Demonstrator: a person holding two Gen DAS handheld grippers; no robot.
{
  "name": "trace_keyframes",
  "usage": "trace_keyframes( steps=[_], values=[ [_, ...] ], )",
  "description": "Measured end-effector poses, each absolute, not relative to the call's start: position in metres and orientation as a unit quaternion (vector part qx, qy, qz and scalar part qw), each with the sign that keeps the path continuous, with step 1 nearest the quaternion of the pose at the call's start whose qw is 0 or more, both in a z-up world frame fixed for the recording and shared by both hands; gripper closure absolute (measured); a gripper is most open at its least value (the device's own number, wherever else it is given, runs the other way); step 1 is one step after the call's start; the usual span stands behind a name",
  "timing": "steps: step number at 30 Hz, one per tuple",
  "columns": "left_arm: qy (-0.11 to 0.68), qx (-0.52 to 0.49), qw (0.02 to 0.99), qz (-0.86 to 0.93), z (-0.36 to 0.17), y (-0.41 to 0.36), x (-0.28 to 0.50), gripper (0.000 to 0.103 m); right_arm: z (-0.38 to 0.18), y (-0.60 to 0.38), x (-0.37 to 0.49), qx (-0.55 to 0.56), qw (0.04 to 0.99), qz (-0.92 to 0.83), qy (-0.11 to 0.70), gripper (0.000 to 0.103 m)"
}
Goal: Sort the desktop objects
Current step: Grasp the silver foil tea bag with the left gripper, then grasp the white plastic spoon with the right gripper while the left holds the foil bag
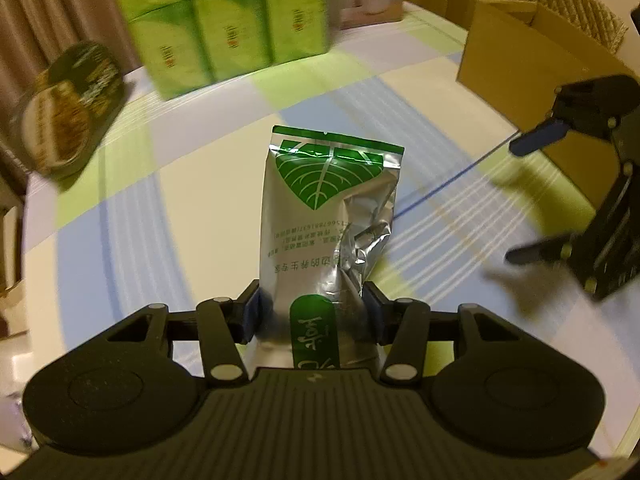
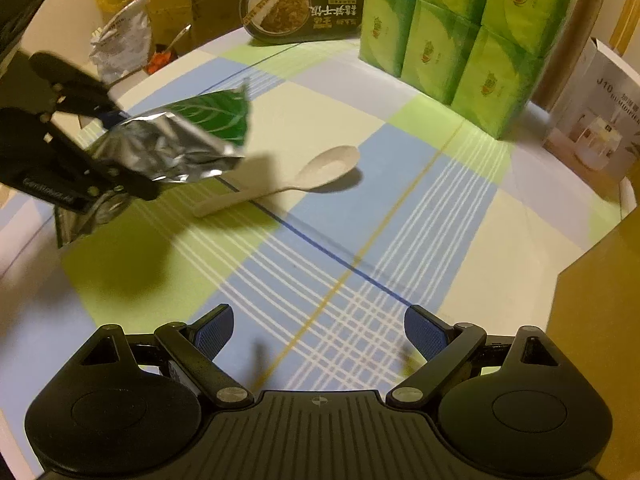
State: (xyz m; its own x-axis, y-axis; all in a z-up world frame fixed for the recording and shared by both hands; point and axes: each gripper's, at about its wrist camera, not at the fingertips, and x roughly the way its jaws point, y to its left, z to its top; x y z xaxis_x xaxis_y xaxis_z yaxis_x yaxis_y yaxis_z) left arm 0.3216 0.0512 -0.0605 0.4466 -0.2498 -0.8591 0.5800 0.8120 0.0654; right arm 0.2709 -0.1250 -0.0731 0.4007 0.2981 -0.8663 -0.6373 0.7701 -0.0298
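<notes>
My left gripper [image 1: 312, 312] is shut on a silver foil pouch [image 1: 320, 208] with a green leaf print and holds it above the checked tablecloth. The right wrist view shows the same pouch [image 2: 176, 140] lifted at the left, clamped by the left gripper [image 2: 116, 148]. My right gripper [image 2: 318, 332] is open and empty, low over the cloth. It also shows at the right edge of the left wrist view [image 1: 524, 200]. A white plastic spoon [image 2: 304, 178] lies flat on the cloth ahead of the right gripper.
A green multipack of tissues [image 2: 460, 32] stands at the back of the table. A dark oval food tray [image 2: 304, 4] leans beside it. A white humidifier box [image 2: 592, 116] and an open cardboard box [image 1: 536, 60] are at the right. Clutter lies beyond the table's left edge.
</notes>
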Motion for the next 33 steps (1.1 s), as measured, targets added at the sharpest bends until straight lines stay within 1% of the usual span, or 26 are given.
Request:
trace_keyframes(
  steps=[9, 20, 22, 24, 28, 31, 33],
  values=[
    [0.479, 0.153, 0.839, -0.206, -0.075, 0.103, 0.308, 0.056, -0.079, -0.101, 0.300, -0.112, 0.828, 0.263, 0.482, 0.013],
    [0.475, 0.131, 0.848, -0.194, -0.083, 0.114, 0.327, 0.056, -0.082, -0.078, 0.363, -0.010, 0.842, 0.209, 0.498, 0.014],
    [0.474, 0.125, 0.850, -0.192, -0.085, 0.114, 0.336, 0.056, -0.084, -0.074, 0.372, -0.004, 0.842, 0.203, 0.501, 0.017],
    [0.473, 0.120, 0.852, -0.191, -0.086, 0.114, 0.344, 0.056, -0.088, -0.068, 0.378, -0.001, 0.841, 0.197, 0.504, 0.024],
    [0.471, 0.117, 0.853, -0.189, -0.090, 0.114, 0.359, 0.056, -0.096, -0.059, 0.390, 0.011, 0.840, 0.179, 0.512, 0.027],
    [0.470, 0.113, 0.855, -0.186, -0.093, 0.114, 0.367, 0.056, -0.105, -0.053, 0.396, 0.016, 0.839, 0.163, 0.520, 0.032],
    [0.468, 0.110, 0.857, -0.186, -0.094, 0.115, 0.370, 0.056, -0.108, -0.049, 0.397, 0.007, 0.842, 0.149, 0.518, 0.038]
  ],
)
